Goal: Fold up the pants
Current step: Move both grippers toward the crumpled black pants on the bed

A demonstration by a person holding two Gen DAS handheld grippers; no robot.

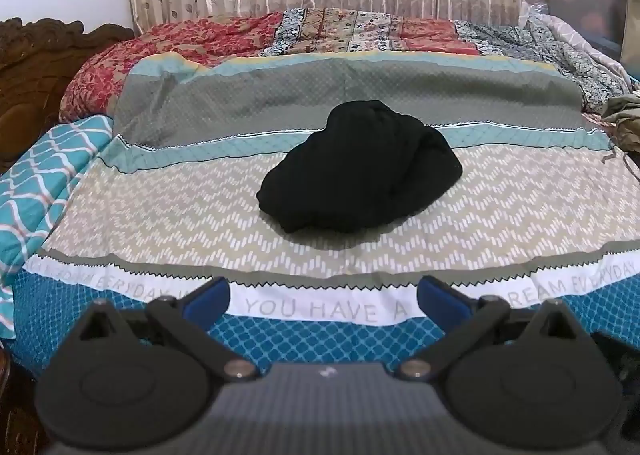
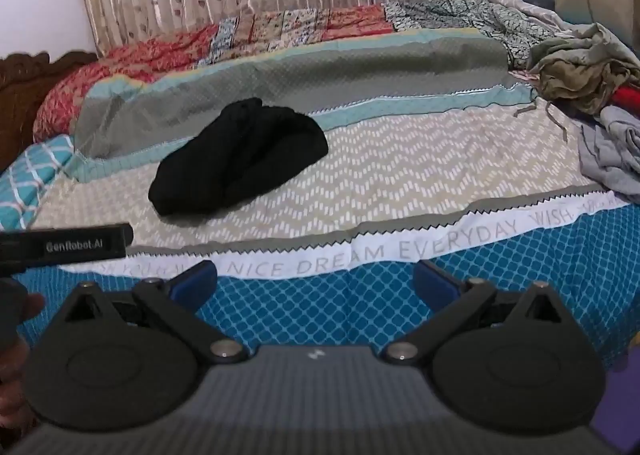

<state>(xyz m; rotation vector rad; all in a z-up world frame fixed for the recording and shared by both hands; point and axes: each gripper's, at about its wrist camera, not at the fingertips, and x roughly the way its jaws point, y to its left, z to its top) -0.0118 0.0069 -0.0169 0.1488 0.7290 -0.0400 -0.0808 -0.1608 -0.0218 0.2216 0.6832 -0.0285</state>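
Both tongs, left (image 1: 322,301) and right (image 2: 314,281), are held wide open and empty, well short of the black pants (image 1: 360,171) bunched mid-bed (image 1: 160,215). Several layers could easily get pinched together, since no waistband's visible.

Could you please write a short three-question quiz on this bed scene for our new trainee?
1. True or false: the left gripper is shut on the black pants.
2. Which bedsheet band do the pants mostly rest on? A) the chevron band B) the blue lattice band C) the lettered white strip
3. Fill in: the olive garment lies to the pants' ____ in the right wrist view.

Key:
1. False; both it and the right gripper are open, short of the pants.
2. A
3. right
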